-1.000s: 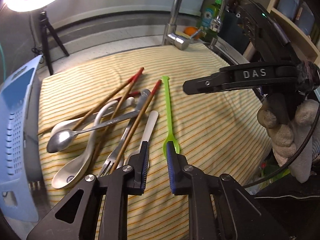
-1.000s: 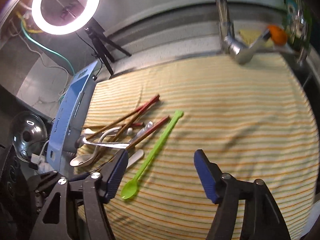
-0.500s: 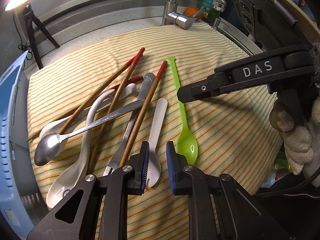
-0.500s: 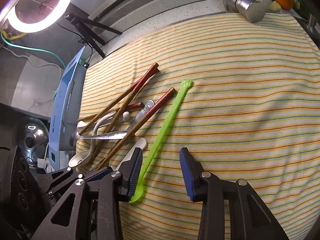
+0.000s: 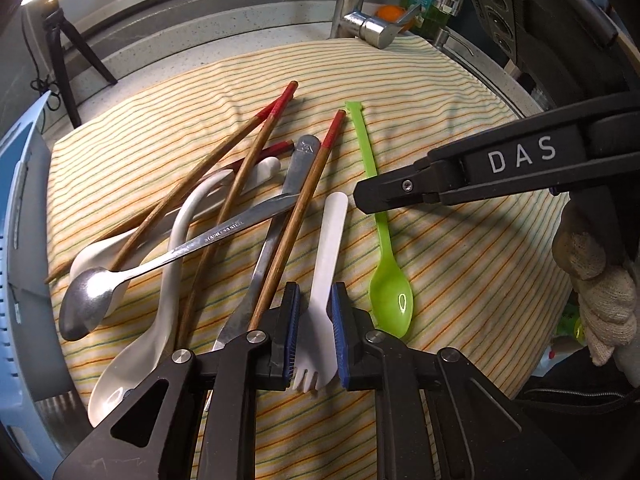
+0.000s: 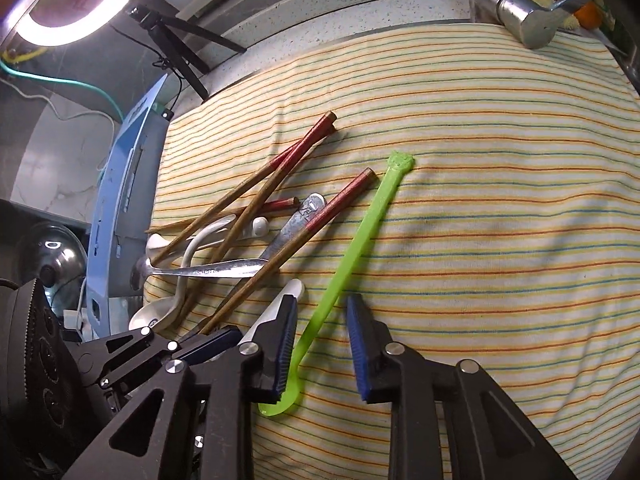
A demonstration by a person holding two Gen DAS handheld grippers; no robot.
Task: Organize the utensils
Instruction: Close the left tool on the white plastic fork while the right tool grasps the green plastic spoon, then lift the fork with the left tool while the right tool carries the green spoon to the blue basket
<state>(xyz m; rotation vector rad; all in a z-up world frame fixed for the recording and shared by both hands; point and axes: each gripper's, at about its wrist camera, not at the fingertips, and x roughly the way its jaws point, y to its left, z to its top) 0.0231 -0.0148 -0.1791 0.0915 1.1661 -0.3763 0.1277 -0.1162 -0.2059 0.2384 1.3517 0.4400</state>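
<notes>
Both claws lower now: left claw (image 5: 313,336) astride white fork (image 5: 325,280), cloth (image 6: 500,240) rightward bare.

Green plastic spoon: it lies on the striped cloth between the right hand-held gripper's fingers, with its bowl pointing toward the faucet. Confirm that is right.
Not quite. The green plastic spoon does lie on the striped cloth, between the fingers of the right hand-held gripper, whose jaws are closing. But its bowl points toward the gripper, and the handle end points toward the faucet. The right wrist view shows this.
</notes>
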